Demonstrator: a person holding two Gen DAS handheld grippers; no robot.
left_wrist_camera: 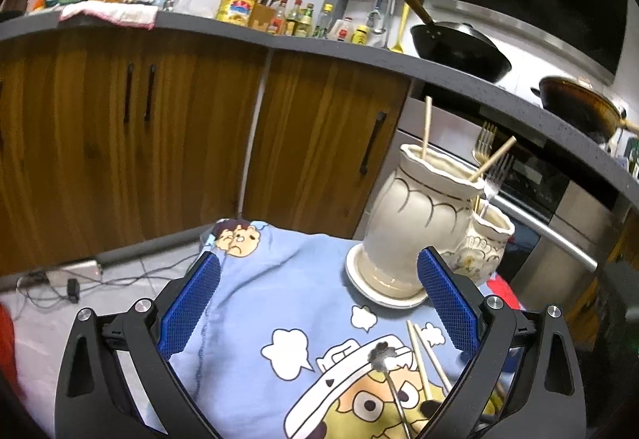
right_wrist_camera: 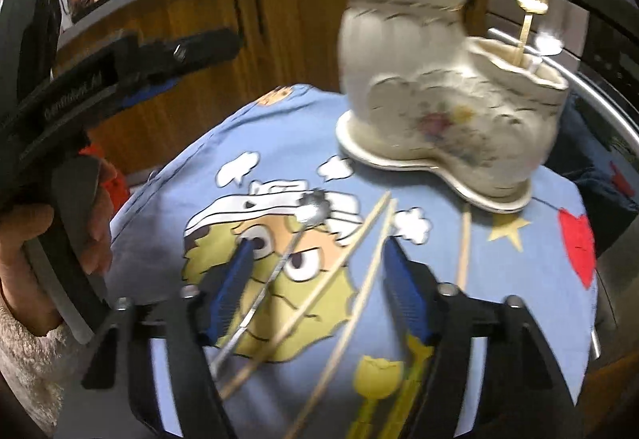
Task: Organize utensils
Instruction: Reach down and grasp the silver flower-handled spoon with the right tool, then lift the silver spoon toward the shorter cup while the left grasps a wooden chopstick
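A cream ceramic holder (left_wrist_camera: 415, 215) (right_wrist_camera: 403, 51) with a tall vase part and a lower part (right_wrist_camera: 515, 111) stands on the blue cartoon cloth (left_wrist_camera: 279, 303) (right_wrist_camera: 519, 279). Chopsticks (left_wrist_camera: 426, 125) stand in the tall part, forks (left_wrist_camera: 493, 175) in the lower part. On the cloth lie a silver flower-headed spoon (right_wrist_camera: 279, 267) (left_wrist_camera: 389, 363) and several loose chopsticks (right_wrist_camera: 359, 279) (left_wrist_camera: 423, 359). My right gripper (right_wrist_camera: 319, 275) is open and empty just above the spoon and chopsticks. My left gripper (left_wrist_camera: 319, 279) is open and empty above the cloth, left of the holder; it also shows in the right wrist view (right_wrist_camera: 120, 71).
Wooden cabinets (left_wrist_camera: 159, 127) stand behind the table. A grey counter (left_wrist_camera: 319, 43) carries bottles, a wok (left_wrist_camera: 459, 43) and a pan (left_wrist_camera: 579, 107). An oven (left_wrist_camera: 559, 207) is at the right. Cables lie on the floor (left_wrist_camera: 72, 283) at the left.
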